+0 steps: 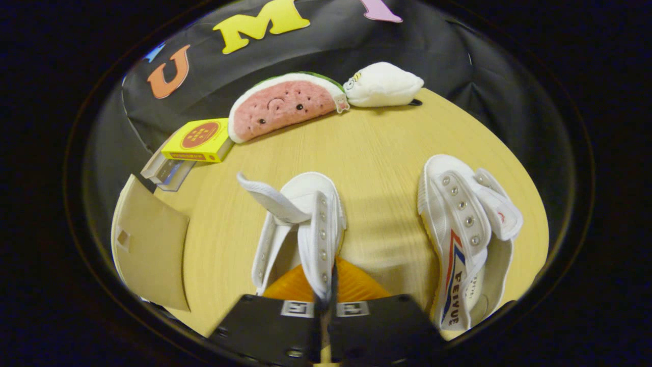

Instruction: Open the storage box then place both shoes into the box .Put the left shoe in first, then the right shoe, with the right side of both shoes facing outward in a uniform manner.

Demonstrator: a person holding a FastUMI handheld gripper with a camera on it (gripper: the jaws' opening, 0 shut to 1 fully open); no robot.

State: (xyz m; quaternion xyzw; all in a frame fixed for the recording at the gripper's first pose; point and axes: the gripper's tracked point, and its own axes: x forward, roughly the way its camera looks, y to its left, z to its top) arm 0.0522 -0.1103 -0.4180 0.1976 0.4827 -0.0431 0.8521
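A white canvas shoe point(300, 224) stands just ahead of my fingers on the wooden table point(377, 153), its tongue flopped out to the left. My gripper point(326, 300) is shut on the eyelet flap of this shoe, the fingers pressed together on the thin canvas edge. A second white shoe point(466, 229) with red and blue side stripes lies on its side to the right, apart from my fingers. The storage box point(150, 244) shows as a brown cardboard flap at the left of the table.
A watermelon-slice plush point(282, 104) and a white plush point(382, 84) lie at the far edge of the table. A yellow box point(201, 140) rests on a clear holder point(165, 171) at the far left, beyond the cardboard flap.
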